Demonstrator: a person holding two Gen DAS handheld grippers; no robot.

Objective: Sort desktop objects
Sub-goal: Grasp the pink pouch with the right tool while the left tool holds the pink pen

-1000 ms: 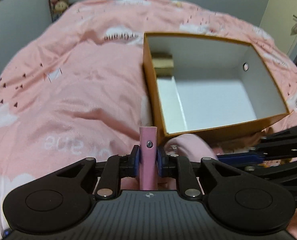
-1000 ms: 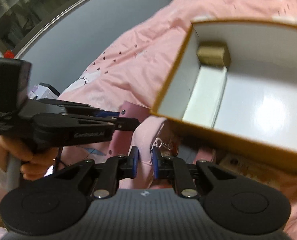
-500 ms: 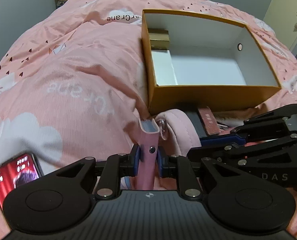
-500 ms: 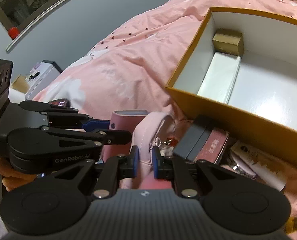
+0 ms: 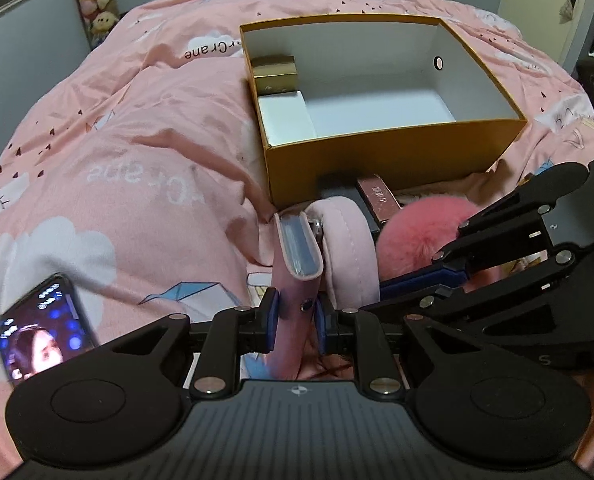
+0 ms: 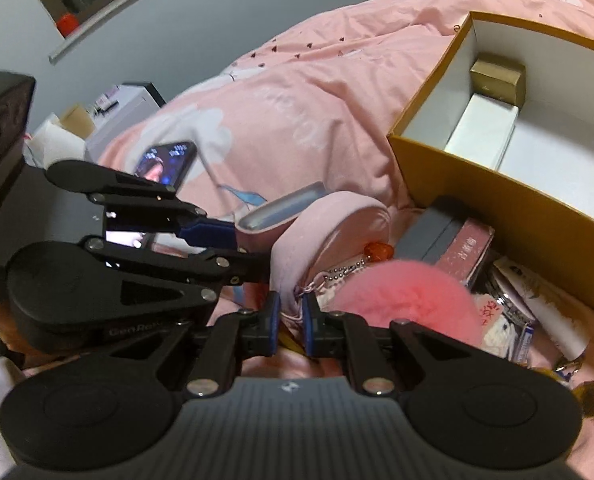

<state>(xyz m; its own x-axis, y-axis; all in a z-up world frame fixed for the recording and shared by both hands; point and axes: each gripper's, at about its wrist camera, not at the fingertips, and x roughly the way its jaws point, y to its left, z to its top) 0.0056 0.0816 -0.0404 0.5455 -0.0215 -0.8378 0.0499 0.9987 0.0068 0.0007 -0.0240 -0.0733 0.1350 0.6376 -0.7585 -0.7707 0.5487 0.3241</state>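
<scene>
My left gripper (image 5: 295, 320) is shut on a pink wallet-like case (image 5: 297, 252) that stands on edge; the case also shows in the right wrist view (image 6: 281, 210). My right gripper (image 6: 289, 322) is shut on the edge of a pink pouch (image 6: 329, 232), which carries a bead chain and a fluffy pink pompom (image 6: 409, 300). The pouch (image 5: 349, 248) lies just right of the case in the left wrist view. An open orange box (image 5: 393, 156) with a white inside sits beyond on the pink duvet, holding a gold box (image 5: 275, 74) and a white box (image 5: 285, 118).
A lit phone (image 5: 41, 332) lies on the duvet at the left. A grey box (image 6: 437, 232), a pink booklet (image 6: 467, 254) and several small items lie against the orange box's near wall. A door is at the far right.
Both grippers have pulled back and away from the orange box, carrying the case and the pouch. The pompom, phone and clutter by the box have come into view.
</scene>
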